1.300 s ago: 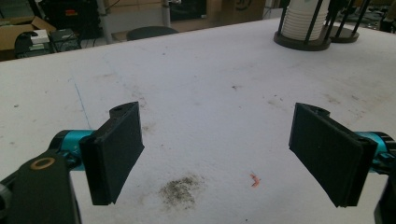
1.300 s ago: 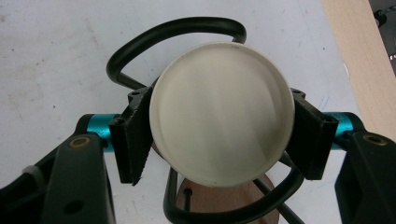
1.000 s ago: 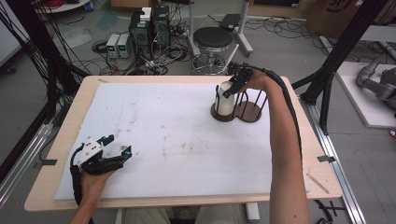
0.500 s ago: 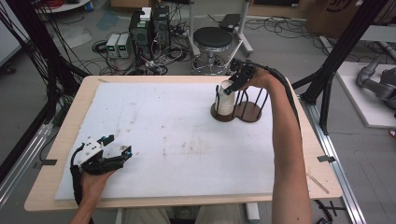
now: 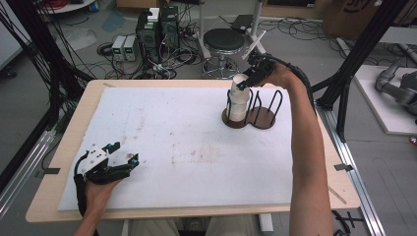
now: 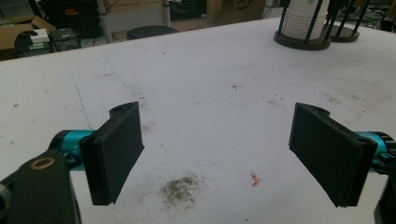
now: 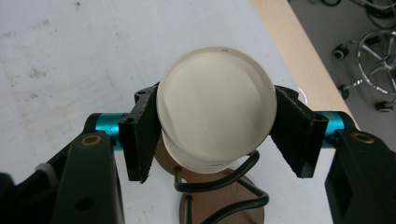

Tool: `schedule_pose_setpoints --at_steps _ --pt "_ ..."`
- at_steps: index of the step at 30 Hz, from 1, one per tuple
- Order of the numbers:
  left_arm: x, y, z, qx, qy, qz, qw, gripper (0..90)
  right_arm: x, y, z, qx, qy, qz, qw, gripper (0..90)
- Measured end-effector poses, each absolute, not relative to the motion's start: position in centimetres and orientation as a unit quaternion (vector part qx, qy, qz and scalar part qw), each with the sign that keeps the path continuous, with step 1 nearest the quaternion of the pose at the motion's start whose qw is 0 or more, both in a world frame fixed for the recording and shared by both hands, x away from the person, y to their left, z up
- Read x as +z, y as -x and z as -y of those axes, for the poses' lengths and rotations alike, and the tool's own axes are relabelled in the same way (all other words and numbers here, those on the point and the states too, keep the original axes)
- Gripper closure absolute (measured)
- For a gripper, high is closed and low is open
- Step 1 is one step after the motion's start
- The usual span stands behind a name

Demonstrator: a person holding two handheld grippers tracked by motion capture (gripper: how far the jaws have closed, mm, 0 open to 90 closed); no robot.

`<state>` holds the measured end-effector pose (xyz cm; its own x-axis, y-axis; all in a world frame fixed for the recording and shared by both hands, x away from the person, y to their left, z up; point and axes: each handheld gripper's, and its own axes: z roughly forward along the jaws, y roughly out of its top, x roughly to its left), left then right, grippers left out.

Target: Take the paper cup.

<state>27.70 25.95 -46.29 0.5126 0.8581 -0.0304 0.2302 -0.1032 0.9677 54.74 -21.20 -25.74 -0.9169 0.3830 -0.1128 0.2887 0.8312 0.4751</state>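
A white paper cup point(image 5: 239, 82) point(image 7: 215, 121) sits upside down between the jaws of my right gripper point(image 5: 244, 84) point(image 7: 217, 95). The jaws have just been closing and now press on its sides. The cup hangs just above a stack of white cups point(image 5: 237, 105) point(image 6: 303, 21) in a black wire holder point(image 5: 261, 118) point(image 7: 219, 186) at the table's far right. My left gripper point(image 5: 125, 153) point(image 6: 217, 116) rests on the white mat near the front left, its jaws wide apart with nothing between them.
A white mat point(image 5: 187, 147) with dark smudges point(image 6: 180, 191) covers the wooden table point(image 5: 69, 137). The holder's second ring point(image 5: 269, 105) stands beside the stack. Black frame posts point(image 5: 344, 88), a stool point(image 5: 223, 42) and electronics point(image 5: 157, 27) lie beyond the far edge.
My right gripper has risen, carrying the top cup up off the stack. The left gripper has stayed where it was.
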Motion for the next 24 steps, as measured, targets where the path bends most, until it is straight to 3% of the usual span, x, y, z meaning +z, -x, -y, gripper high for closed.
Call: schedule_pose_setpoints --at_steps 24 --pt "-46.3 -27.7 -25.9 0.293 -0.682 -0.399 0.538 17.3 -20.8 -52.5 22.9 0.296 -0.173 -0.93 0.13 38.2"
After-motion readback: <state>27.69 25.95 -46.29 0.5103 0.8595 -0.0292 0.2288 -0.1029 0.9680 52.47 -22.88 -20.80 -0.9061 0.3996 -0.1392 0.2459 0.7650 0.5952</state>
